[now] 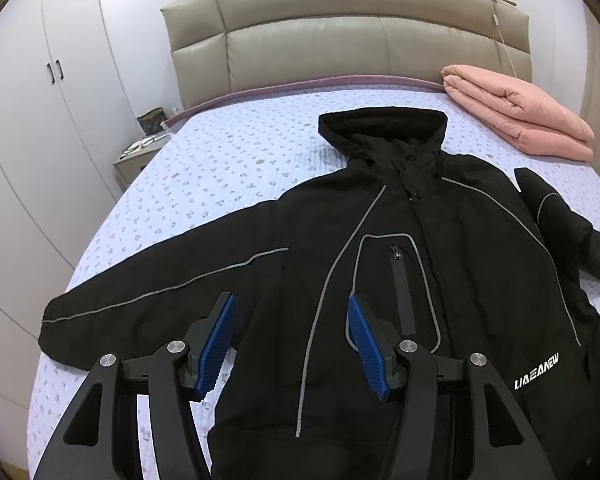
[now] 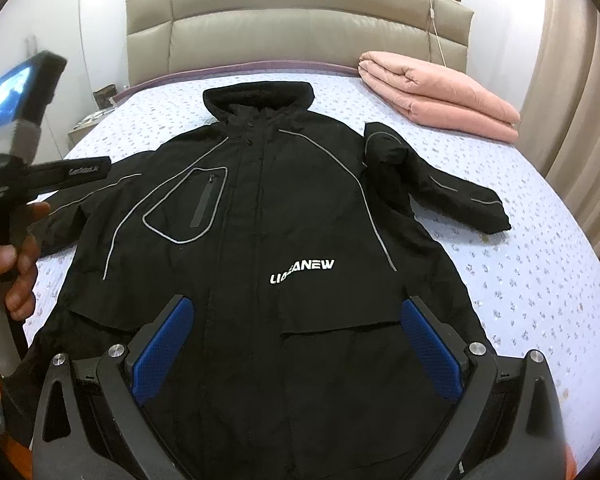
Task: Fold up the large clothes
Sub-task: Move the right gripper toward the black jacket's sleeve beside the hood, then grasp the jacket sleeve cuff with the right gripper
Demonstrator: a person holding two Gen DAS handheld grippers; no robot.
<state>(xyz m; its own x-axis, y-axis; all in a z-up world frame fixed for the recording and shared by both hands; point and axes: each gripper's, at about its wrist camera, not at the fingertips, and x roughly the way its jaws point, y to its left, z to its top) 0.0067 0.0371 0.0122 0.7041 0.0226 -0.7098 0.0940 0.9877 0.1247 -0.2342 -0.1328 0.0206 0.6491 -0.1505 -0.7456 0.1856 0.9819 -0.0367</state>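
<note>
One black jacket [image 2: 284,216] reads "LIAEANEW"; both tongs gape above it

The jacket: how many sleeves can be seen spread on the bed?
2. One sleeve extends toward the wardrobe side; the other sleeve lies bent, below the pink blanket.

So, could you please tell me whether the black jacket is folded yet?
Not yet: the black jacket lies spread on the bed, both sleeves out.

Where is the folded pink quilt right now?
In both wrist views the folded pink quilt lies at the far right of the patterned bed, below the beige headboard, beyond the black hooded jacket's outstretched sleeve, not touching it.
</note>
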